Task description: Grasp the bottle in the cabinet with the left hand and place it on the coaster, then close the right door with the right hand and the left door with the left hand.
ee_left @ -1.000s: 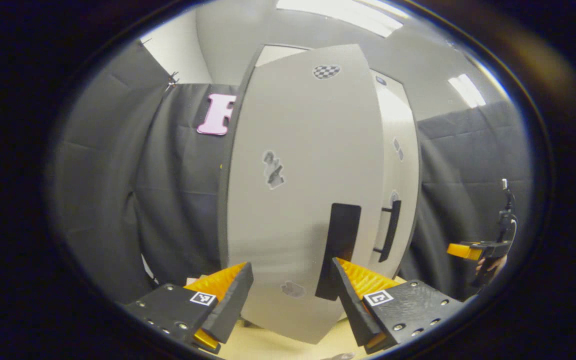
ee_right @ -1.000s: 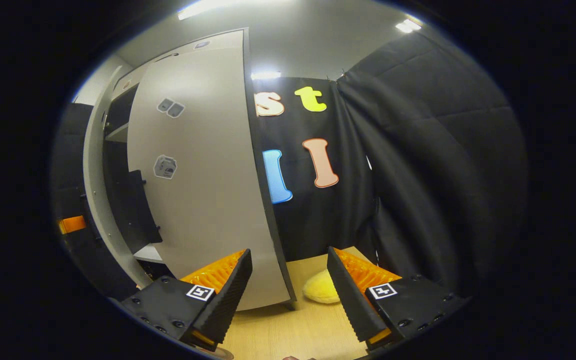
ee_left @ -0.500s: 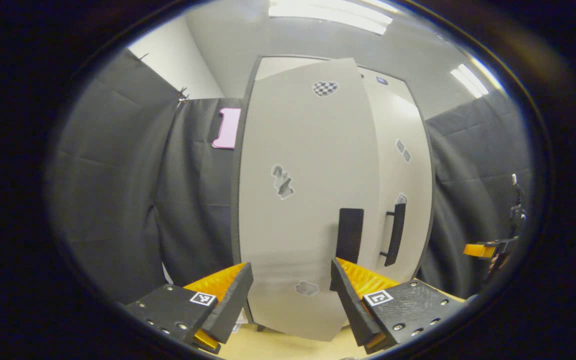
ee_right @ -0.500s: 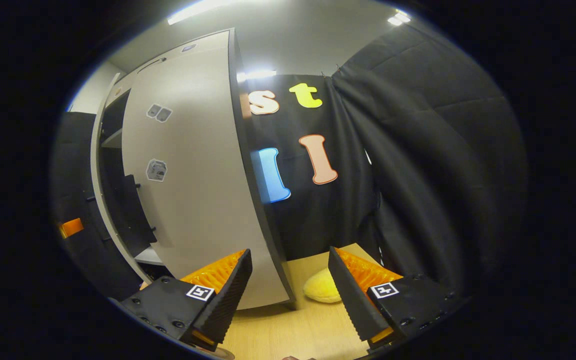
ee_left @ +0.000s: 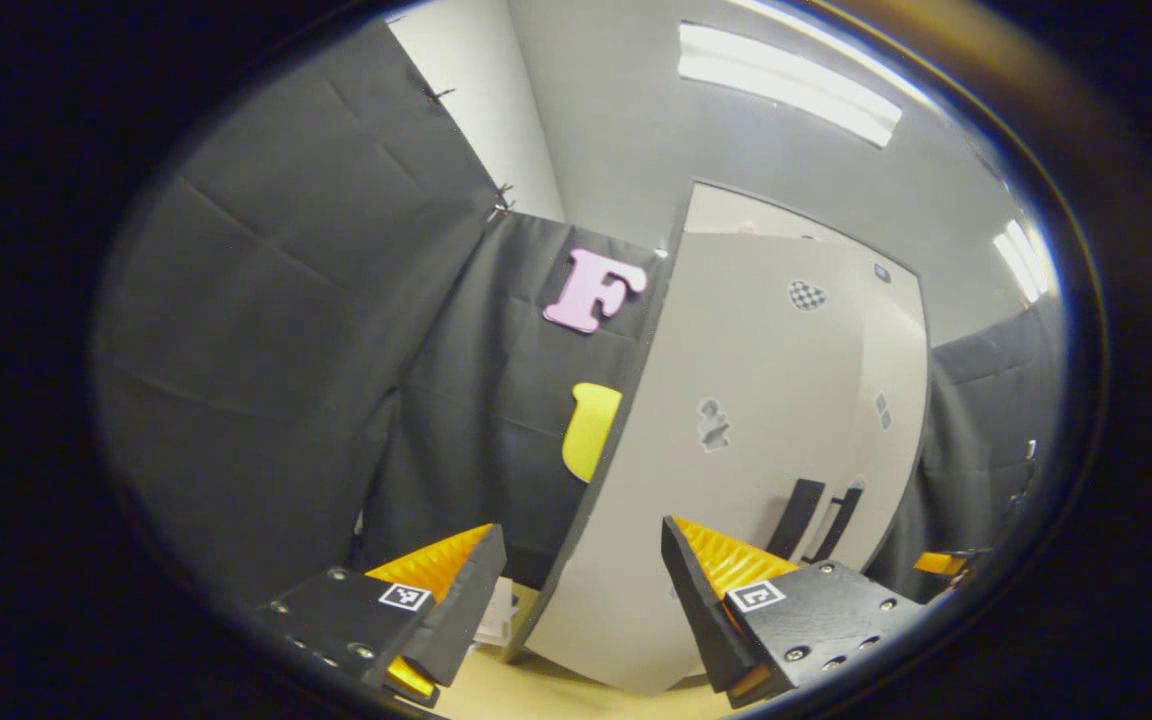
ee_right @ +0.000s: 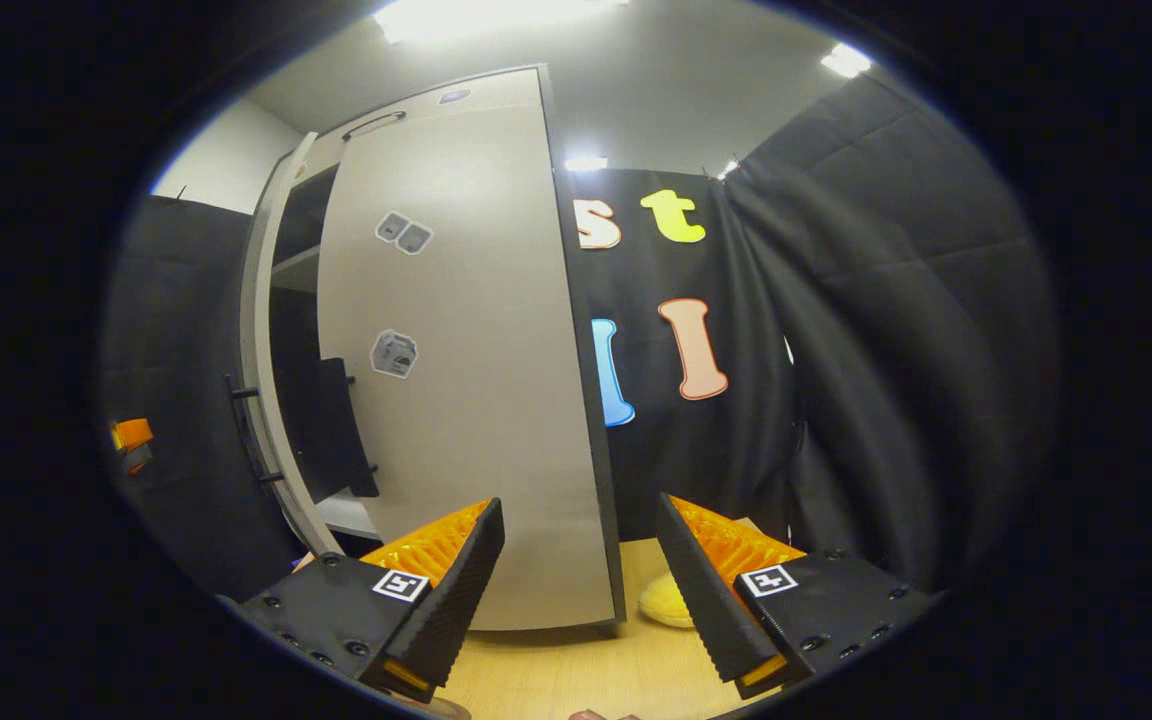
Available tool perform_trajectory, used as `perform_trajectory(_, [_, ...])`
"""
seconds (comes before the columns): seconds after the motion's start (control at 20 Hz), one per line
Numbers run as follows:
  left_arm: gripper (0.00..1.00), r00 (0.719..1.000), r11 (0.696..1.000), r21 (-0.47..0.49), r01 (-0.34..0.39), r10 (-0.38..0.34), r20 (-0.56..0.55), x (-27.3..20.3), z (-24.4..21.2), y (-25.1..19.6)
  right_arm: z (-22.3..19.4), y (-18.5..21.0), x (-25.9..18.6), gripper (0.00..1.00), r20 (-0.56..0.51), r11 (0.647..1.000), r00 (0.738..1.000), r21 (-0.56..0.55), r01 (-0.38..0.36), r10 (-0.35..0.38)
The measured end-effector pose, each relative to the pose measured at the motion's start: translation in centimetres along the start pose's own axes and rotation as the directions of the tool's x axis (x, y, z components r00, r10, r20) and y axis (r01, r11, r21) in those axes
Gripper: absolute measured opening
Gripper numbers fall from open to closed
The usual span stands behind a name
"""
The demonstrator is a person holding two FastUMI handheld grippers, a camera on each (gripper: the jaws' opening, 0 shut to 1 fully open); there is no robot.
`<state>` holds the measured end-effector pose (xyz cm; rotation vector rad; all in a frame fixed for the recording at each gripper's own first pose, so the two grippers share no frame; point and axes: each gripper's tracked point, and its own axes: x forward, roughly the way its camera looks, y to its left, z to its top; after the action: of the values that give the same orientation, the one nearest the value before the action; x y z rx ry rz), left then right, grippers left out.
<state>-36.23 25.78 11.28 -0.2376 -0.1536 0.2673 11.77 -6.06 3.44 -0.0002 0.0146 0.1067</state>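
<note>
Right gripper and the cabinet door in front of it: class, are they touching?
Cannot tell. In the right gripper view, the open right gripper straddles the door's lower edge; contact isn't visible.

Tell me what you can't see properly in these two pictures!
- Inside of the tall grey cabinet, right gripper view: the grey right door covers most of it.
- Soft yellow thing on the wooden table, right gripper view: partly behind that door and the right claw.
- Other claw's orange part, left gripper view: cut off at the edge, too small to tell if open.
- Black door handles, left gripper view: small and squashed.
</note>
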Motion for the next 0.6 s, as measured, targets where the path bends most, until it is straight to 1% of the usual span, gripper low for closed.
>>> perform_trajectory(0.15, [0.94,0.998,0.997,0.056,-0.050,0.048,0.038,-1.1,1.9,2.4,1.0,1.5,-0.2,0.97,0.016,0.999,0.999,-0.018,-0.029,0.029])
perform_trajectory(0.2, [0.89,0.997,0.995,0.081,-0.062,0.058,0.046,-1.6,2.5,3.0,1.2,1.9,-0.1,0.97,0.017,0.999,0.999,-0.022,-0.036,0.037])
perform_trajectory(0.25, [0.89,0.996,0.991,0.110,-0.071,0.065,0.053,-1.9,2.9,3.5,1.3,2.4,-0.1,0.97,0.017,0.999,0.999,-0.024,-0.044,0.044])
perform_trajectory(0.3, [0.92,0.996,0.987,0.143,-0.077,0.070,0.058,-2.3,3.4,3.9,1.4,2.8,-0.3,0.97,0.016,0.999,0.999,-0.023,-0.048,0.049])
perform_trajectory(0.35, [0.91,0.996,0.981,0.177,-0.081,0.071,0.063,-2.6,3.9,4.1,1.6,3.2,-0.4,0.97,0.016,0.998,0.998,-0.022,-0.053,0.053])
perform_trajectory(0.4, [0.94,0.995,0.975,0.204,-0.085,0.072,0.069,-2.5,4.4,4.2,1.8,3.6,-0.5,0.98,0.018,0.998,0.998,-0.020,-0.056,0.056])
perform_trajectory(0.45, [0.94,0.995,0.972,0.218,-0.088,0.073,0.075,-2.4,4.7,4.3,1.9,3.8,-0.6,0.98,0.022,0.998,0.998,-0.020,-0.057,0.057])
perform_trajectory(0.6, [0.94,0.997,0.974,0.218,-0.066,0.055,0.055,-2.5,4.1,4.0,2.0,4.1,-1.3,0.98,0.022,0.998,0.998,-0.026,-0.052,0.053])
